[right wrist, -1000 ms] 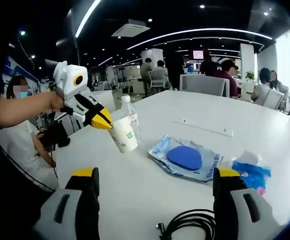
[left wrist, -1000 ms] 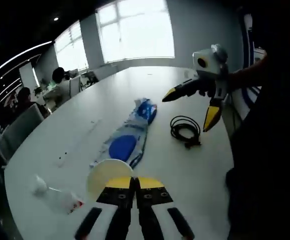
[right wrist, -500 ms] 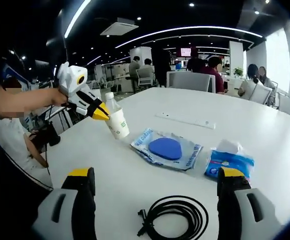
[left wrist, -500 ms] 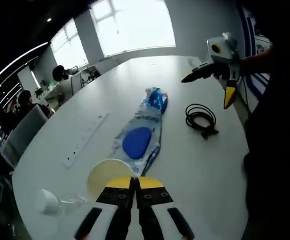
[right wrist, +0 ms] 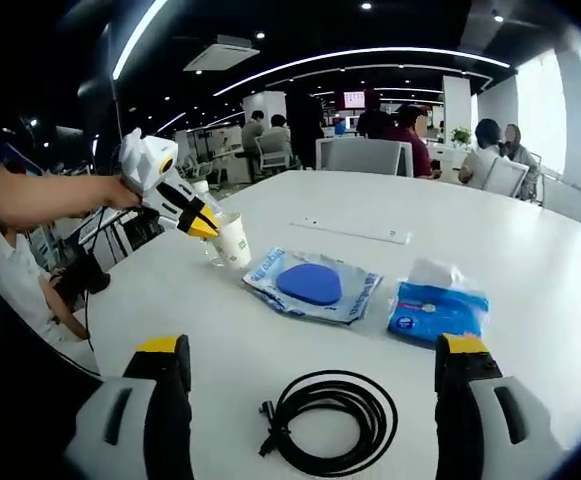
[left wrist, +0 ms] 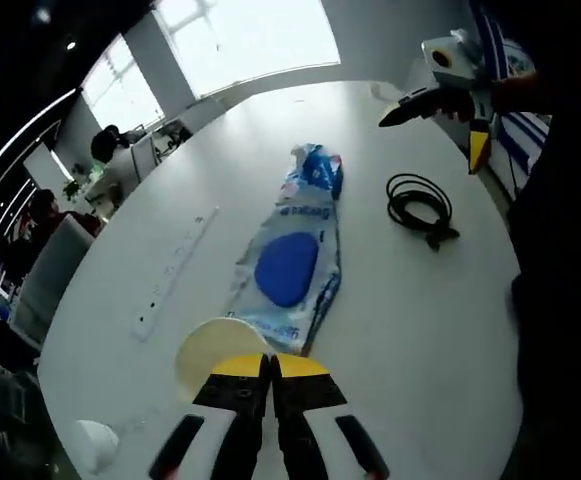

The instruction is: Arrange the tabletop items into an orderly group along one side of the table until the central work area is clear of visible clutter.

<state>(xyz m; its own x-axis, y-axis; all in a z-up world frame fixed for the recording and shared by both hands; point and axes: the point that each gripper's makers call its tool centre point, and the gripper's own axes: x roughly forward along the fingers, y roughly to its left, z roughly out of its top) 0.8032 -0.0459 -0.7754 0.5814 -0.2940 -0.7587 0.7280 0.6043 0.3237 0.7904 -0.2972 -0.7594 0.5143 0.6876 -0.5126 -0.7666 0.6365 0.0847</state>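
On the white desk [right wrist: 530,250] in this busy office, the left gripper [right wrist: 202,226] pinches a paper cup [right wrist: 232,241] by its rim above the near edge, best lowered upright and gently beside the edge, while the right gripper [right wrist: 310,350] hangs open over the black cable [right wrist: 328,420].

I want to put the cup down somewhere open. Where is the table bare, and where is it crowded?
Bare: the wide stretch of table beyond the power strip, and the patch between the paper cup and the black cable. Crowded: the middle, where the clear pouch, tissue pack and cable lie close together. The left gripper holds the cup; the right gripper is open over the cable.
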